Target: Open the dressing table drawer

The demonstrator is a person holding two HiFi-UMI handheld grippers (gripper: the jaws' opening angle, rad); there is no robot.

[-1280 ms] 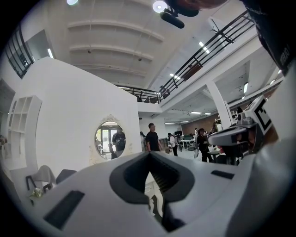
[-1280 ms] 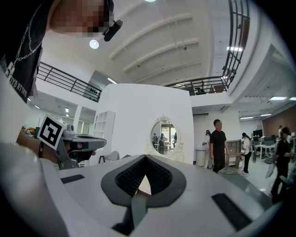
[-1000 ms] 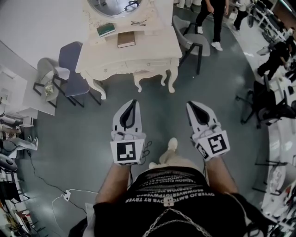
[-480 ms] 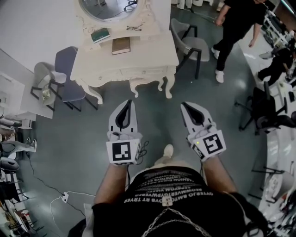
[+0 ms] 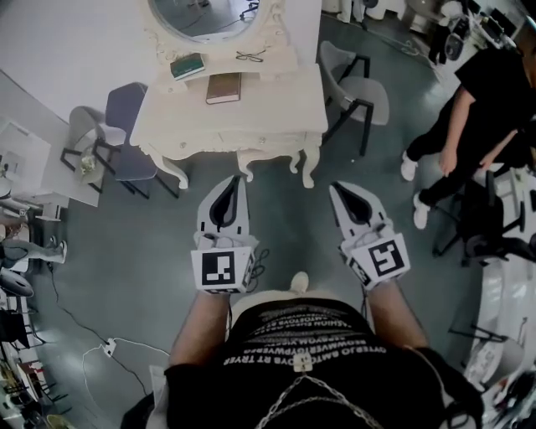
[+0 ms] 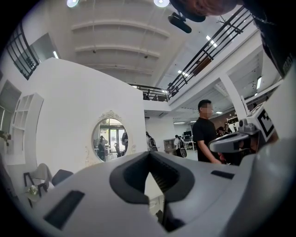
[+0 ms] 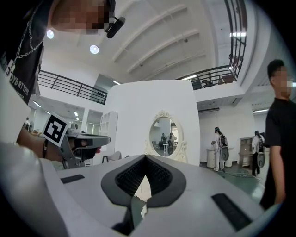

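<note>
The cream dressing table (image 5: 276, 102) stands against the far wall, with an oval mirror (image 5: 205, 15) above it. Its drawer front (image 5: 251, 141) faces me and is closed. My left gripper (image 5: 238, 179) and right gripper (image 5: 333, 186) are held out level side by side, a short way in front of the table and touching nothing. Both are shut with nothing between the jaws. In the left gripper view the shut left gripper (image 6: 149, 156) points at the mirror (image 6: 109, 139). In the right gripper view the shut right gripper (image 7: 145, 159) points at the mirror (image 7: 165, 136) too.
A brown book (image 5: 224, 87), a green book (image 5: 188, 65) and glasses (image 5: 249, 56) lie on the tabletop. A blue chair (image 5: 126, 113) stands left of the table, a grey chair (image 5: 364, 88) right of it. A person in black (image 5: 477, 96) stands at the right. Cables (image 5: 92, 352) trail on the floor.
Both grippers have come closer to the dressing table, still shut and side by side. The person in black has walked from the far side to the right, nearer to me.
</note>
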